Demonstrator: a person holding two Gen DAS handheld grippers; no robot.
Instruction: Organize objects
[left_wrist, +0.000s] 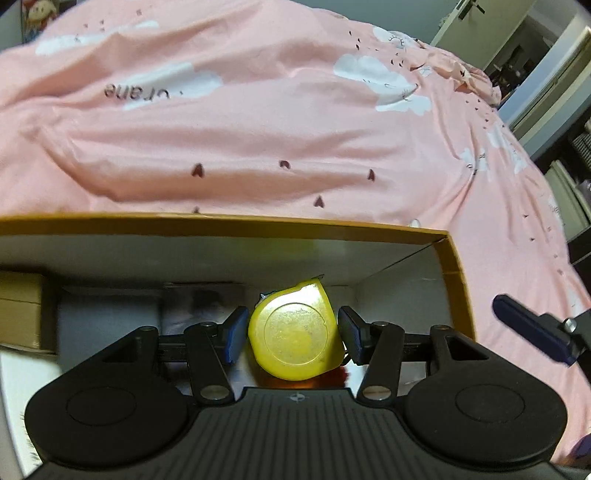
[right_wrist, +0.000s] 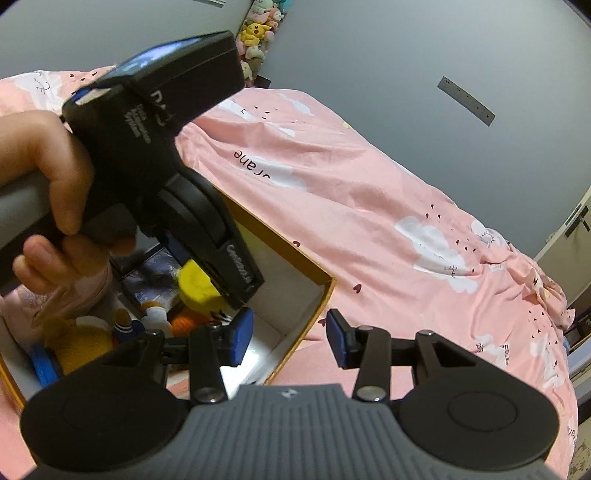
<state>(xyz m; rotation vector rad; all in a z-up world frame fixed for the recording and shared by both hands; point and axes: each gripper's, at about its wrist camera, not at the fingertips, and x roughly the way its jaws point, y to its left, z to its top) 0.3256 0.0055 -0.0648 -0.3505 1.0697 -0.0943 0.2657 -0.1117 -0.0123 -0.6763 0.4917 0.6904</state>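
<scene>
A yellow tape measure (left_wrist: 293, 332) sits between the blue pads of my left gripper (left_wrist: 291, 334), which is shut on it and holds it inside a cardboard box (left_wrist: 258, 227) with an orange rim and white inner walls. In the right wrist view the tape measure (right_wrist: 195, 286) shows under the left gripper's black body (right_wrist: 173, 177), held by a hand. My right gripper (right_wrist: 290, 341) is open and empty, just above the box's near right corner (right_wrist: 325, 291).
The box lies on a bed with a pink cloud-print cover (left_wrist: 258, 129). Inside the box are a brown carton (left_wrist: 22, 314), a dark printed card (right_wrist: 151, 280), a duck plush (right_wrist: 155, 314), a yellow plush (right_wrist: 77, 343) and an orange item (right_wrist: 186, 319). A door (right_wrist: 576, 243) stands at right.
</scene>
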